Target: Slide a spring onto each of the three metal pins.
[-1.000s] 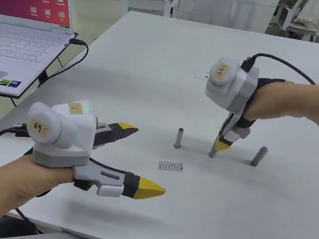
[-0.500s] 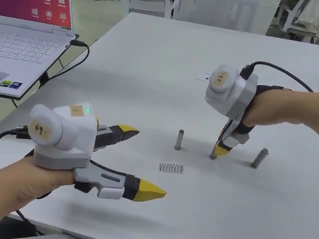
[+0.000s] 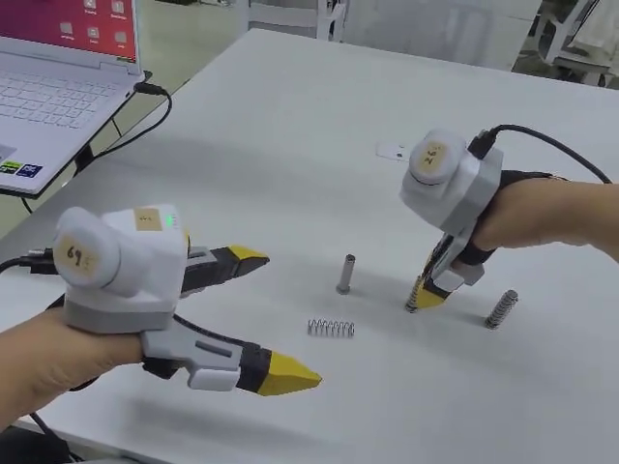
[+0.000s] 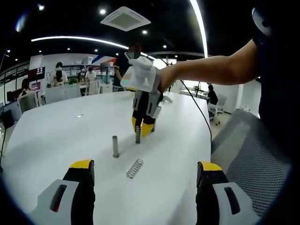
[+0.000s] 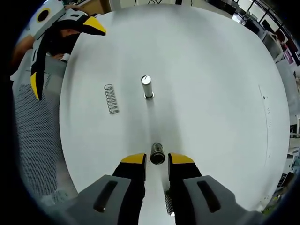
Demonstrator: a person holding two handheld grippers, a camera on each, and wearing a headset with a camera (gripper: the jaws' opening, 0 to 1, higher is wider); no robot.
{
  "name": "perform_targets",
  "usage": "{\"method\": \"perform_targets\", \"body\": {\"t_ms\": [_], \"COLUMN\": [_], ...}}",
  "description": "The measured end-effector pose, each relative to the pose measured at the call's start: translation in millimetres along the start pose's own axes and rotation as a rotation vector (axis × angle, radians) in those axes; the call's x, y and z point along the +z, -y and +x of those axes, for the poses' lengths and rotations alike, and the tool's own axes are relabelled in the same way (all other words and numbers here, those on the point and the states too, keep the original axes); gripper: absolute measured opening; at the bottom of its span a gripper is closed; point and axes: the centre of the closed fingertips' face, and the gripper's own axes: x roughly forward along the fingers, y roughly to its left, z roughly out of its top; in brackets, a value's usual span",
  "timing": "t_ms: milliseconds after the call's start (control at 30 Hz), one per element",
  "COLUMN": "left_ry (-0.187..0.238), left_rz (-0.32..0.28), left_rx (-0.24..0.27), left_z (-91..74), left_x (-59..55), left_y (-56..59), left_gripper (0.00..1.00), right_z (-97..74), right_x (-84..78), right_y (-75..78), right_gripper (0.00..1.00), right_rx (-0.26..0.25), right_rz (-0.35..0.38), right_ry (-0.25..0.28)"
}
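We hold the left gripper (image 3: 288, 314) with jaws wide apart above the desk (image 3: 290, 126), while the right gripper (image 3: 423, 298) has barely parted jaws flanking a spring-clad pin (image 5: 157, 153), gripping or not we cannot tell, near a bare pin (image 3: 346, 272) and a loose spring (image 3: 331, 329) lying flat.

— What do we have around us?

— We're at a broad white worktop (image 3: 290, 116). A laptop (image 3: 58, 87) stands open just off its left edge, with a dark cable (image 3: 145, 106) looping by that edge.

— And past the far edge?

— We see pale floor (image 3: 184, 29) and white chairs (image 3: 571, 39). In the left gripper view we make out a dark ceiling with long strip lights (image 4: 84, 40), small spotlights and a square air vent (image 4: 125, 18). There are people at desks (image 4: 58, 75) by the far wall, and a grey mesh chair (image 4: 248, 154) beside the worktop's edge.
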Motion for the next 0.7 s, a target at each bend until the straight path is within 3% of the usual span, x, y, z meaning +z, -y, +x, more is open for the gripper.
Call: {"method": "perform_targets", "body": {"t_ms": [367,700], "left_ry": [0.000,-0.001], "left_rz": [0.000,-0.004], "left_rx": [0.001,0.000], "left_z": [0.2,1.5], "left_x": [0.4,-0.5], "left_y": [0.6,1.2], "left_gripper": [0.88,0.88], "right_z": [-1.3,-2.0], "right_x": [-16.0,-23.0], "right_y": [-2.7,-17.1], "right_gripper": [0.16,0.16], "right_rx": [0.005,0.012], "right_rz": [0.026,0.034], "right_ry": [0.000,0.019]}}
